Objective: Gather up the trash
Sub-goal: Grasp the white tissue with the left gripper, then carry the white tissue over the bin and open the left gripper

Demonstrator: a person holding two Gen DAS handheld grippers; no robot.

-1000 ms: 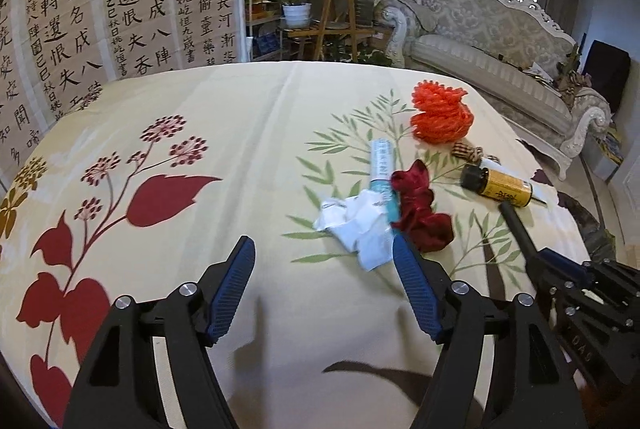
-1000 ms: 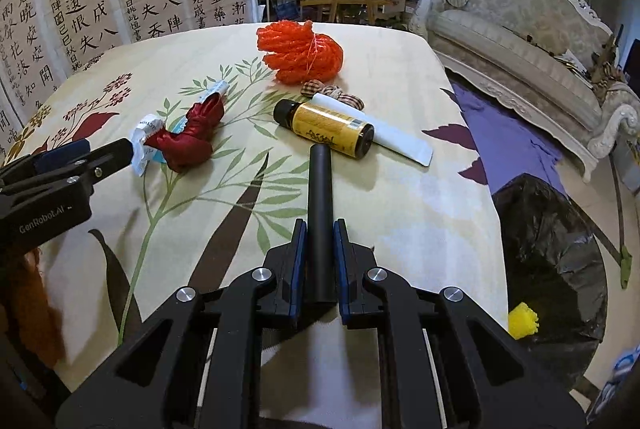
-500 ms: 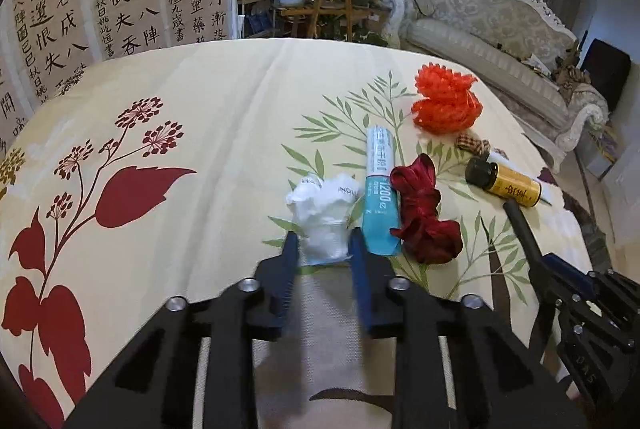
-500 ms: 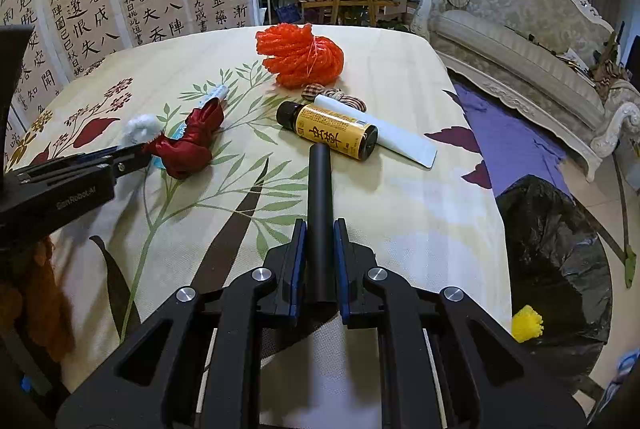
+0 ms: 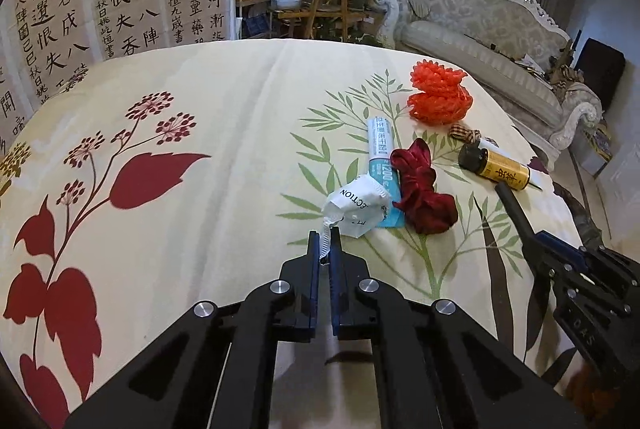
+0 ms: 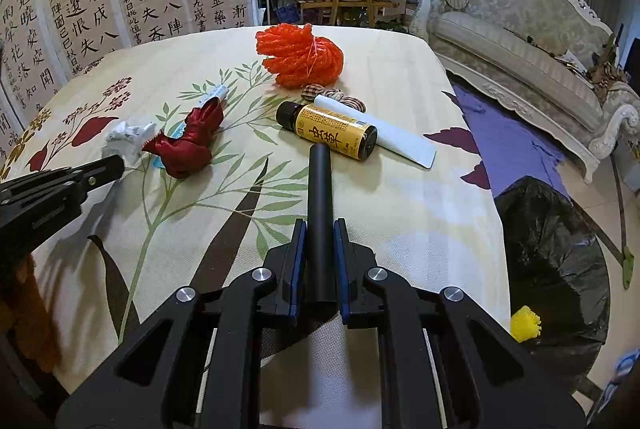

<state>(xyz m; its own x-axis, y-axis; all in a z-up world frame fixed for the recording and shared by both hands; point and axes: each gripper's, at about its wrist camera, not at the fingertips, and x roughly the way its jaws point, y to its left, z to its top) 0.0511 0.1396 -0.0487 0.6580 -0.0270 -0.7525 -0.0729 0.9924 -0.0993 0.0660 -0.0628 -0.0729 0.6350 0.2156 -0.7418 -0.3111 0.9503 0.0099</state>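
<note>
Left gripper (image 5: 325, 243): jaws clamped together on a thin pleated tab of the crumpled white wrapper (image 5: 358, 207). Only that edge is pinched; the wad's bulk sits just ahead of the tips and slightly right, and it looks to be resting on the surface (image 5: 200, 101).

Right gripper (image 6: 320, 241): jaws clamped on a black rod (image 6: 320, 213), whose long axis runs straight ahead out of the jaws. The rod tip ends just short of the brown bottle with the yellow label (image 6: 332, 131).

Key relation: the black trash bag (image 6: 556, 261) is on the floor off the surface edge, right of the right jaws and farther right still from the left jaws. My read is that the wrapper has to travel rightward across the right gripper and rod, which stand in that path. Lifting first would clear them.

Clutter near the wrapper:
- teal-and-white tube (image 5: 382, 157), touching the wad, long axis running away from the left jaws
- dark red ribbon bundle (image 5: 420, 197), just right of the tube, against it
- orange mesh bundle (image 5: 440, 97), farther ahead and right
- white tube (image 6: 392, 139), behind the bottle
- checked ribbon (image 6: 336, 95), between the mesh and bottle

Risk: the pinch is on a thin tab, so it may slip or tear on the lift, and the wad could drag the tube along.
</note>
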